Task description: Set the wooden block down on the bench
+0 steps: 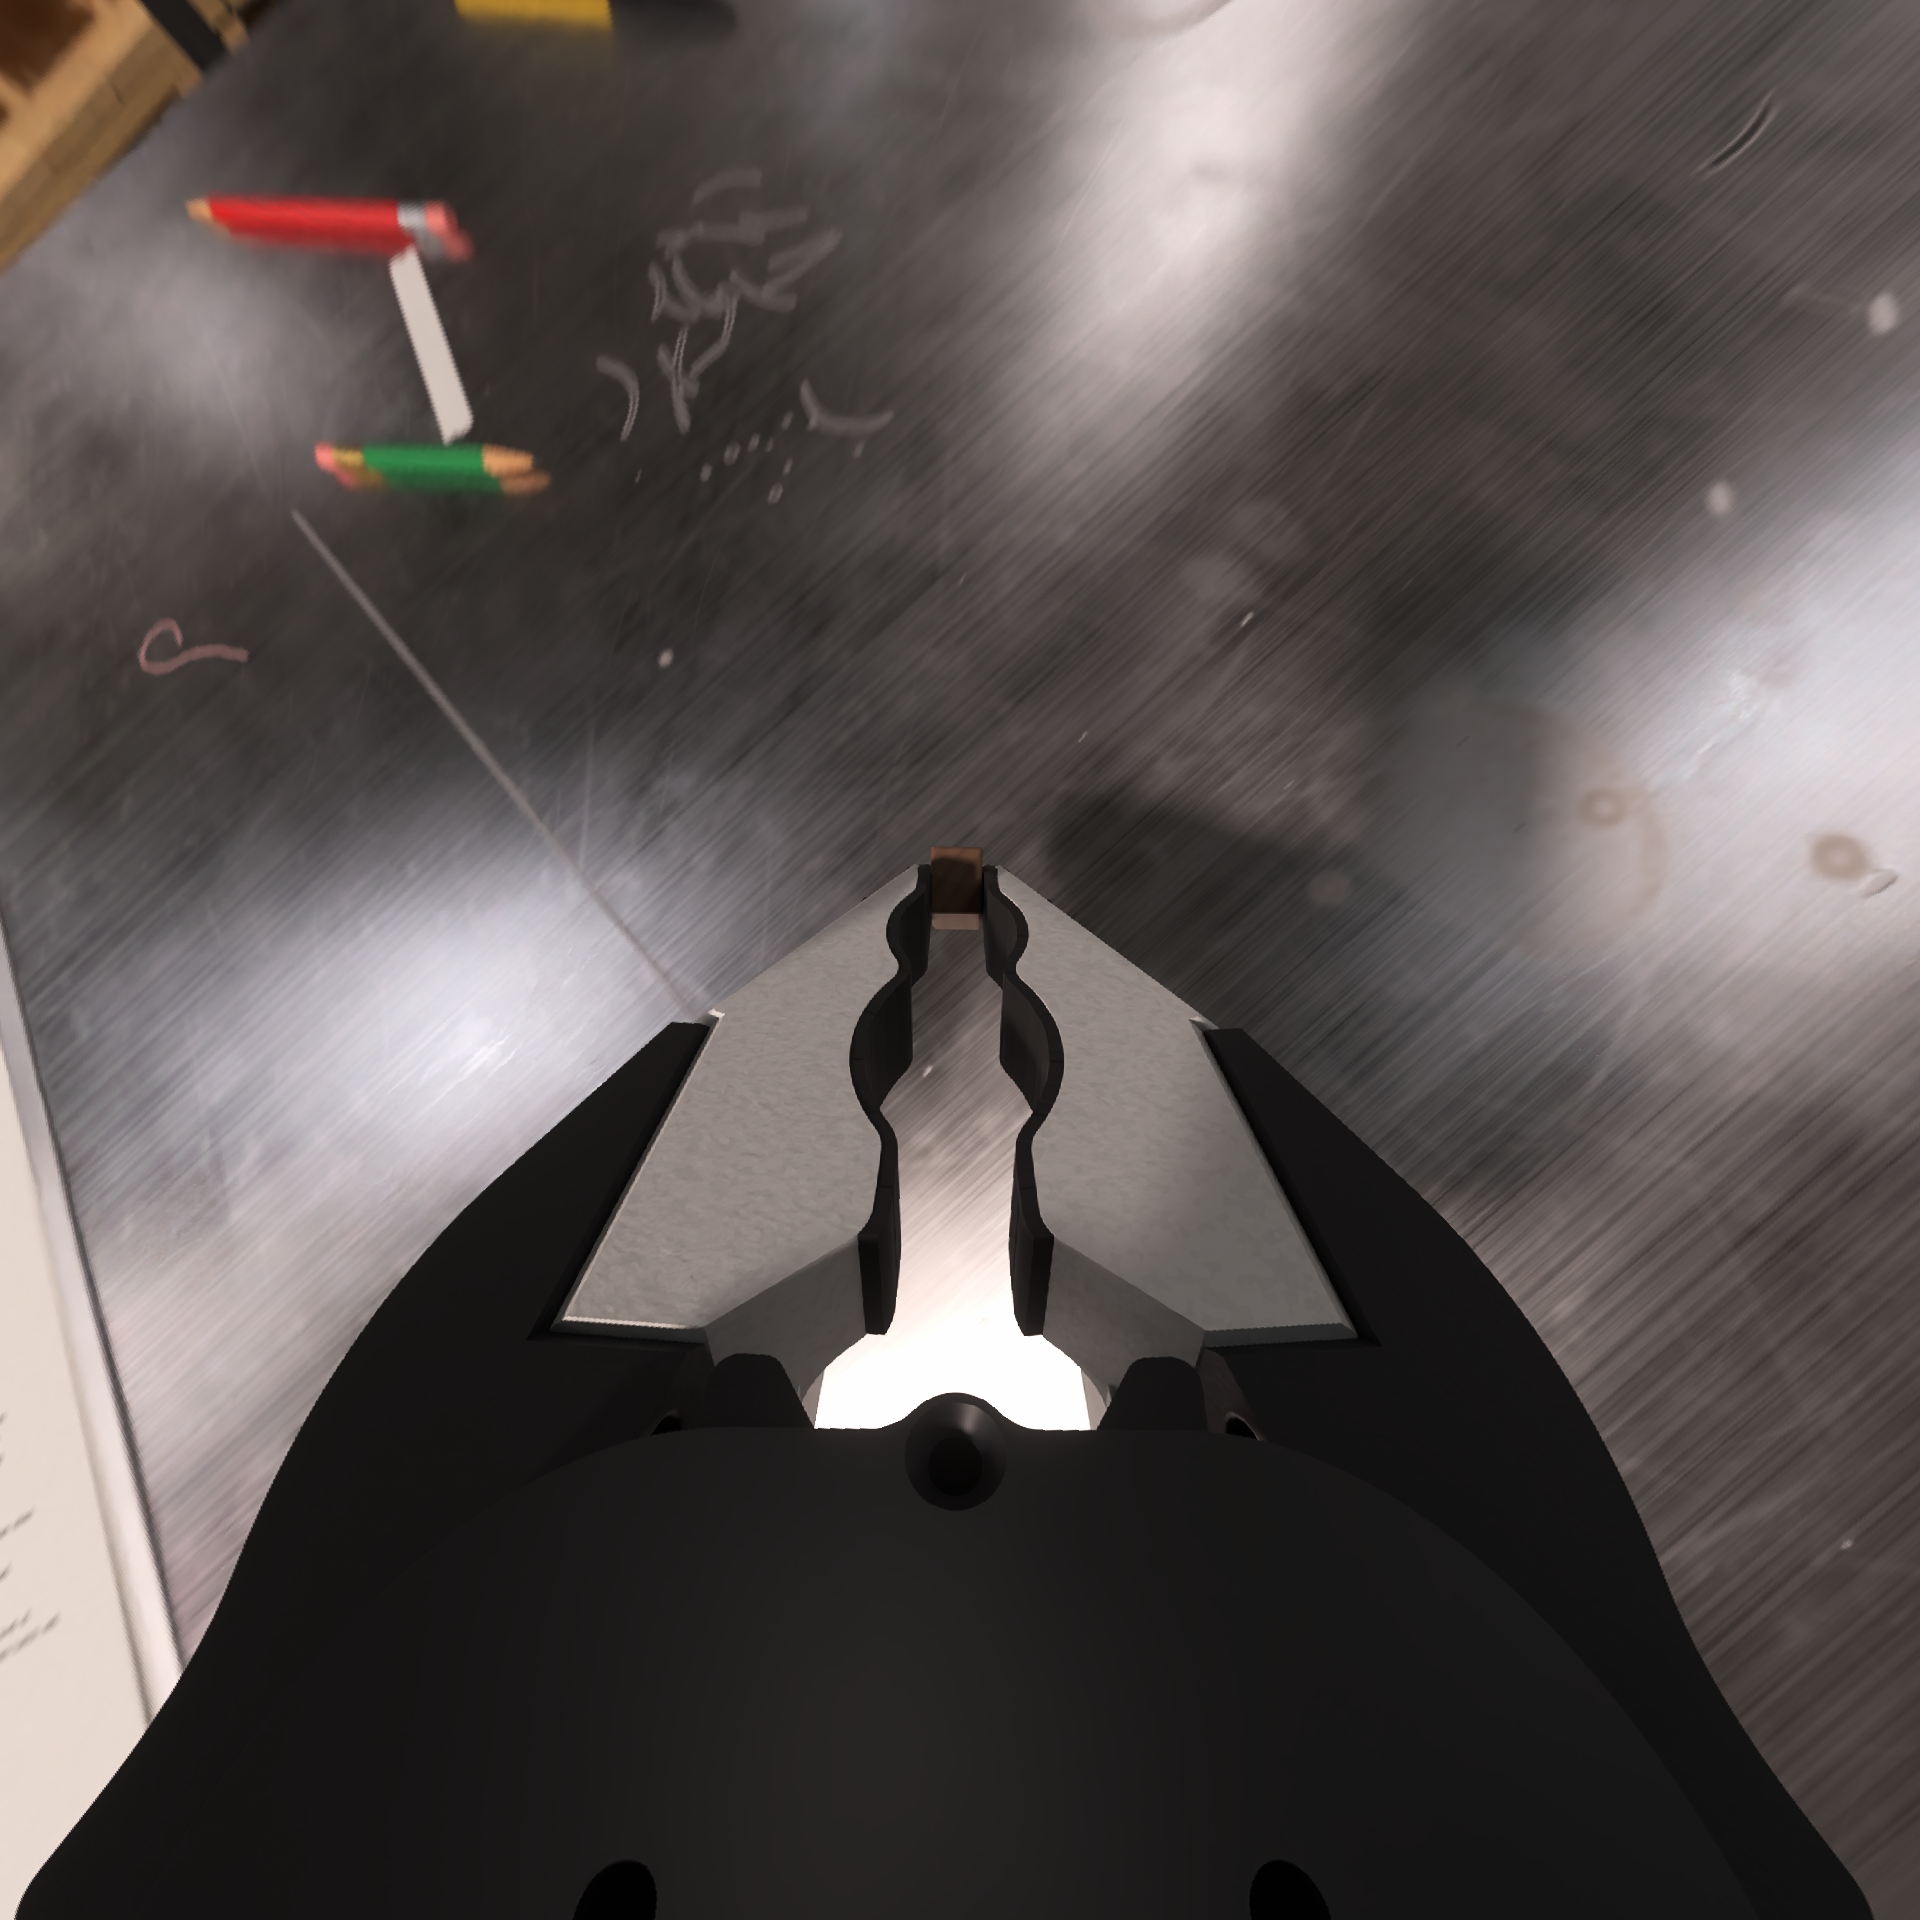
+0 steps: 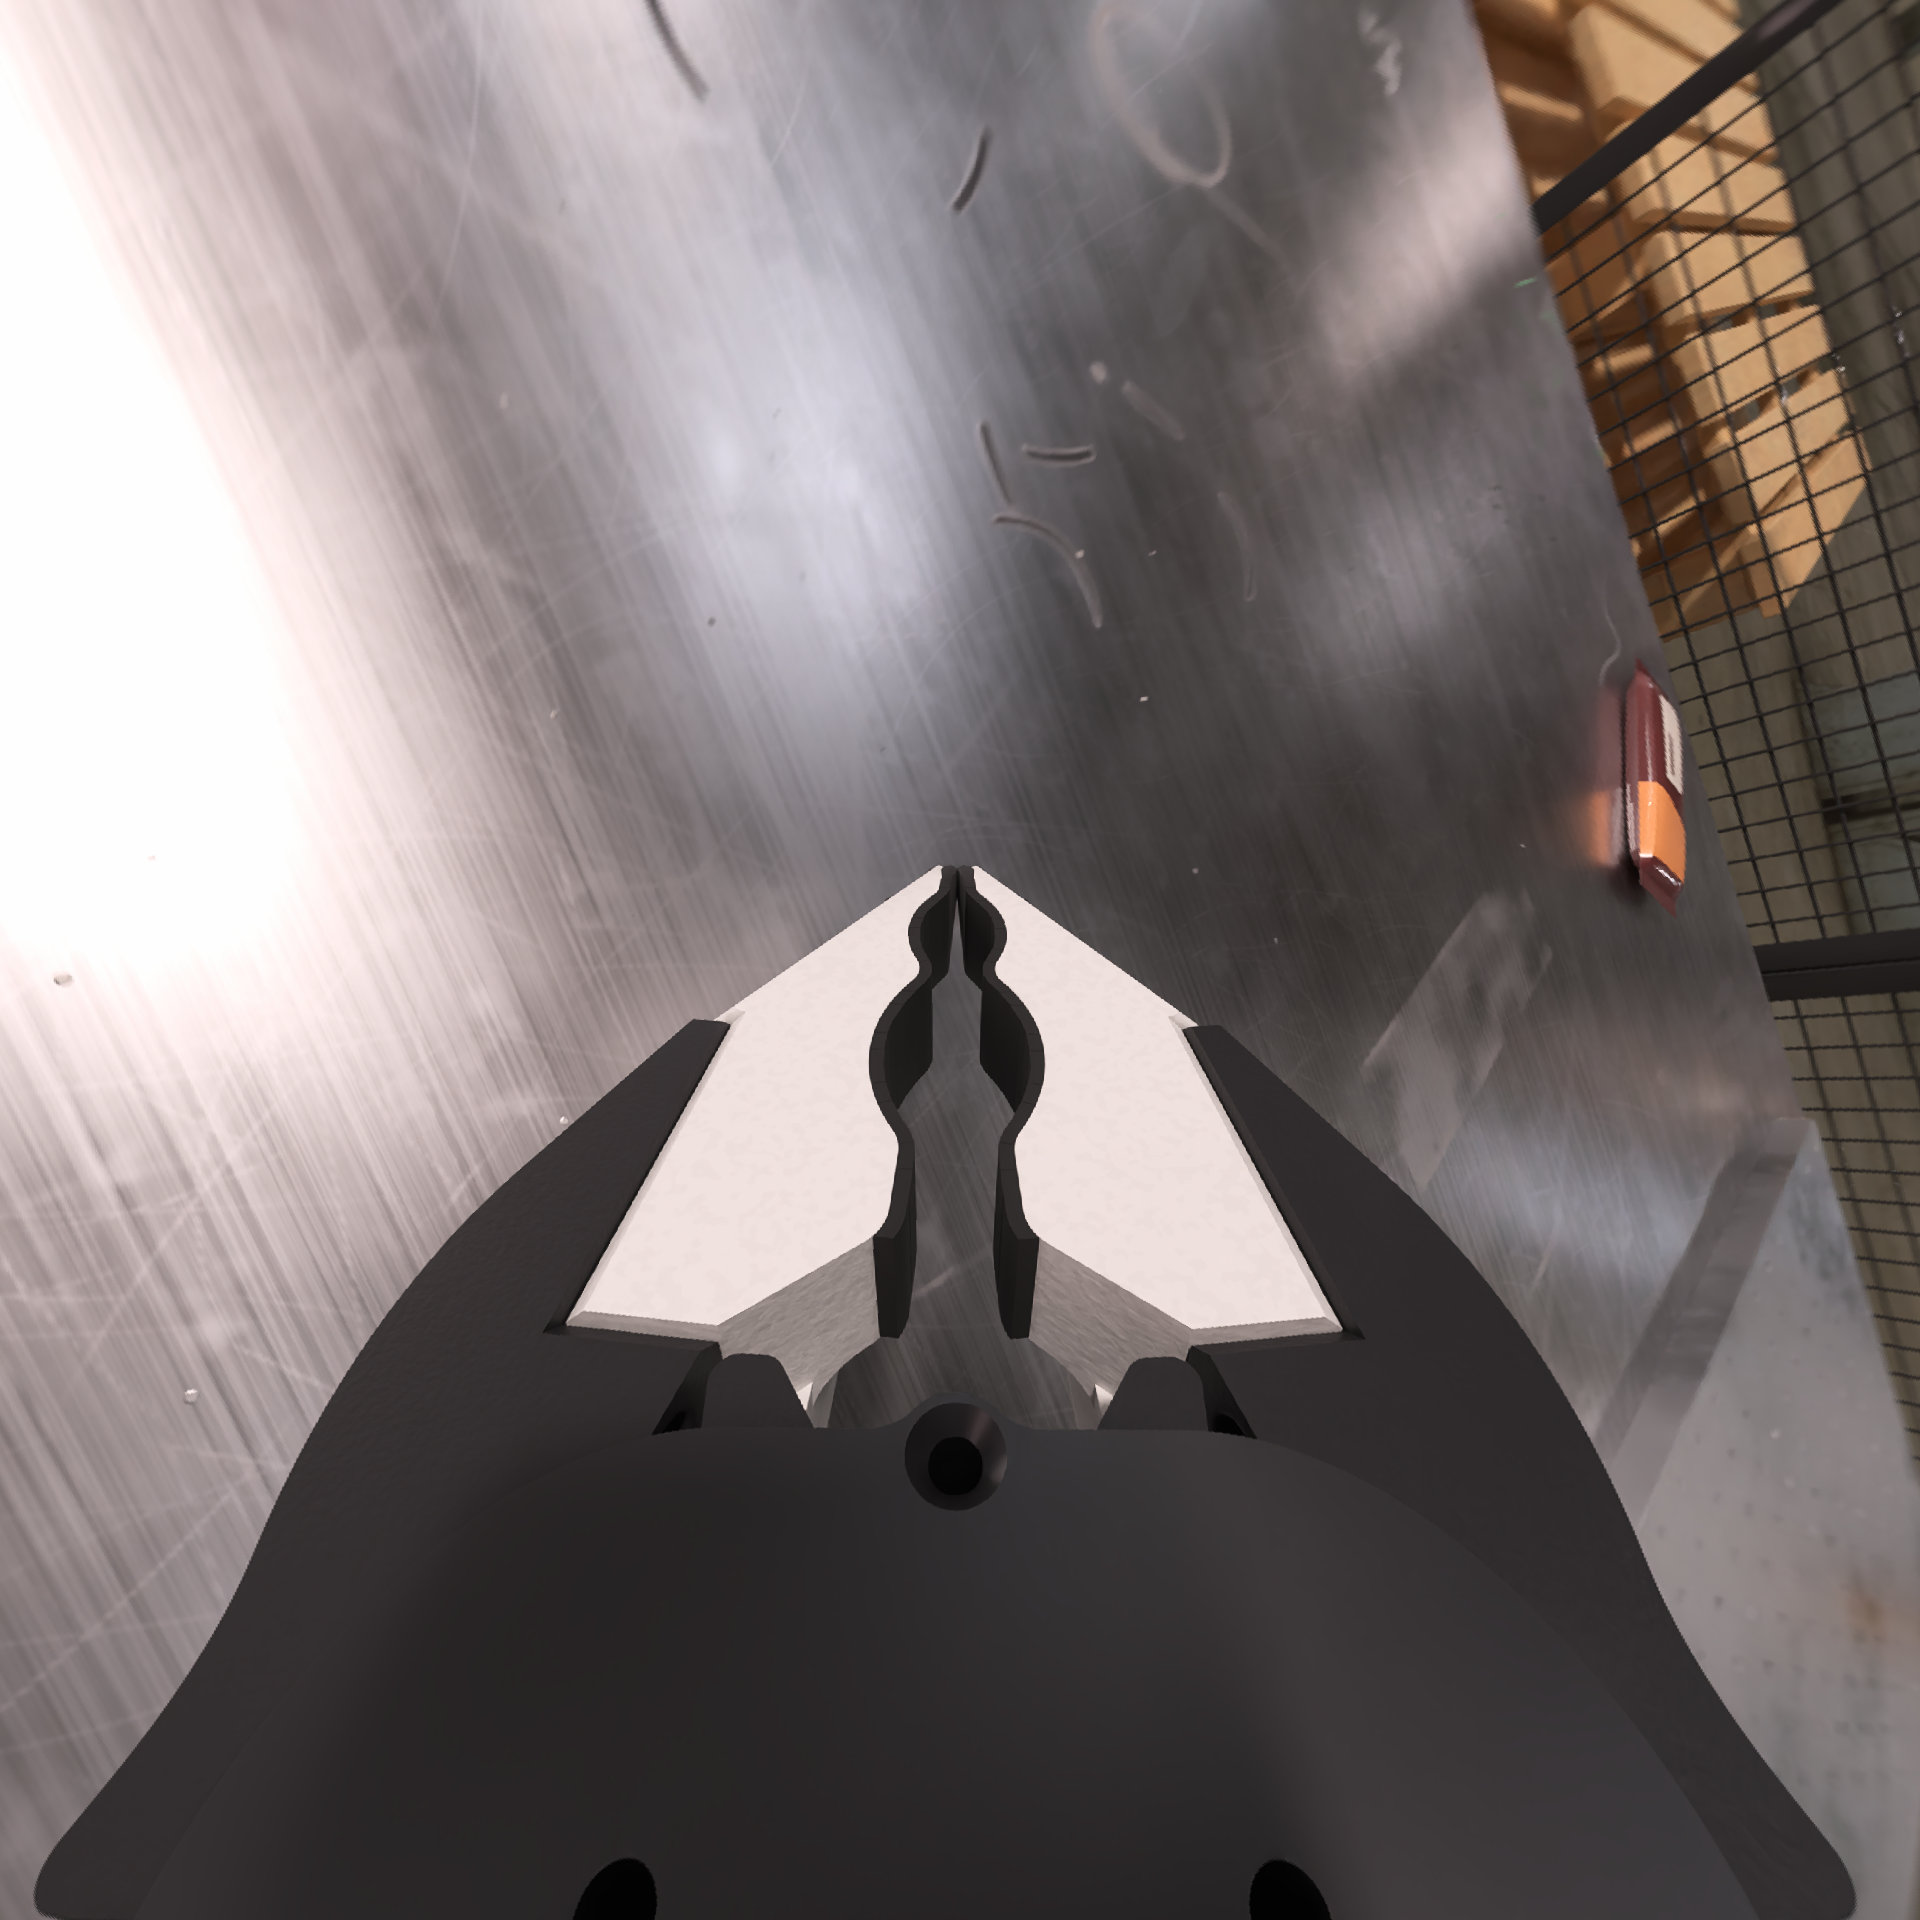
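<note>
In the left wrist view my left gripper (image 1: 957,886) is shut on a small brown wooden block (image 1: 957,885), pinched between the very fingertips. It hangs above the scratched grey metal bench (image 1: 1247,520), and its shadow lies just beyond. How high the block is above the bench I cannot tell. In the right wrist view my right gripper (image 2: 957,878) is shut and empty, its fingertips touching, over a bare stretch of the same bench (image 2: 727,468).
A red pencil (image 1: 322,221), a white stick (image 1: 428,346) and a green pencil (image 1: 436,464) lie at far left. A wooden crate (image 1: 73,94) stands at top left, a white sheet (image 1: 52,1351) at left. A red-orange packet (image 2: 1652,790) lies by a wire mesh fence (image 2: 1787,520).
</note>
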Available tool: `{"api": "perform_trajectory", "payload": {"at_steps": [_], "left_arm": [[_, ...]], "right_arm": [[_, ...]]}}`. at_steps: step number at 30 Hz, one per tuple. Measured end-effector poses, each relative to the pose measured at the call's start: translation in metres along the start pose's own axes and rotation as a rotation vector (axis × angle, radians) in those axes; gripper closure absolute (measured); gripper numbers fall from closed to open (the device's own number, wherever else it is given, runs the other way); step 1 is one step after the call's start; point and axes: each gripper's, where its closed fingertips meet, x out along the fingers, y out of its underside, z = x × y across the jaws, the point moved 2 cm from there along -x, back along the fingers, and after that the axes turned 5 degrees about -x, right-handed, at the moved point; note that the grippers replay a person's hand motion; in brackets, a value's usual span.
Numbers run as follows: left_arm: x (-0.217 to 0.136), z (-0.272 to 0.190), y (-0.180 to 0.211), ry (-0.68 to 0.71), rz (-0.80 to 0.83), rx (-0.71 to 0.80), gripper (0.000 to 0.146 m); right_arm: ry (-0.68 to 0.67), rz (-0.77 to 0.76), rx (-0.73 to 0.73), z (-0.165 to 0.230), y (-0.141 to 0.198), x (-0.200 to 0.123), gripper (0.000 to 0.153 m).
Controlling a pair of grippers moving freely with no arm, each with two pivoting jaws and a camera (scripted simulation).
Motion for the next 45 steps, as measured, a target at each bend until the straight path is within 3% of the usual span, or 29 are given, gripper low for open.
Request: {"api": "perform_trajectory", "payload": {"at_steps": [4, 8, 13, 18, 22, 30, 45], "left_arm": [[0.005, 0.019, 0.020, 0.012, 0.125, 0.009, 0.137], [0.022, 0.027, 0.020, 0.062, 0.168, 0.006, 0.137], [0.038, 0.026, 0.017, 0.090, 0.287, -0.198, 0.137], [0.042, 0.031, 0.021, -0.021, 0.353, -0.271, 0.137], [0.044, 0.031, 0.021, -0.035, 0.356, -0.338, 0.137], [0.047, 0.027, 0.016, -0.050, 0.376, -0.295, 0.137], [0.053, 0.019, 0.016, -0.028, 0.402, -0.300, 0.137]], "right_arm": [[-0.008, 0.055, -0.112, 0.006, 0.003, 0.007, 0.153], [-0.040, 0.044, -0.101, 0.007, 0.003, 0.006, 0.153], [-0.057, 0.053, -0.099, 0.009, 0.005, 0.001, 0.153], [-0.026, 0.038, -0.098, 0.005, 0.003, -0.003, 0.153], [-0.011, 0.034, -0.072, -0.001, 0.004, -0.006, 0.153], [0.044, -0.037, -0.031, -0.013, 0.000, -0.020, 0.153], [0.072, -0.040, -0.012, -0.017, 0.010, -0.032, 0.153]]}}
